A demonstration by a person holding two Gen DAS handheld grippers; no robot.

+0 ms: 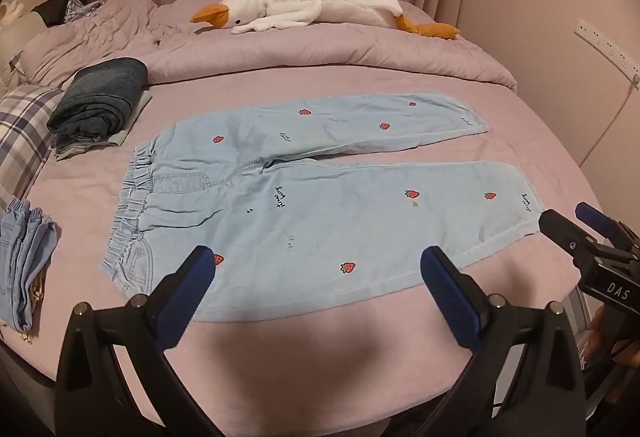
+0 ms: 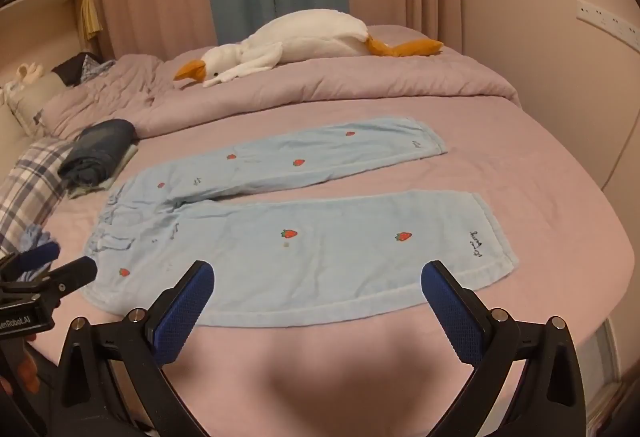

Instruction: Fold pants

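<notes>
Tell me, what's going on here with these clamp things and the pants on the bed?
A person holds tongs in each hand and is about to fold the light blue strawberry pants spread flat on the pink bed, legs apart. The left tongs and the right tongs are both open, near the pants' near edge, gripping nothing. No fold is made yet. A plush goose lies on the duvet behind, and folded dark jeans sit to the left.

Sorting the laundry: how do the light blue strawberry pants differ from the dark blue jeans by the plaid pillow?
The light blue strawberry pants lie spread flat, legs apart; the dark blue jeans are folded into a bundle. The pants carry strawberries; the jeans look plain. Both rest on the pink bed.
</notes>
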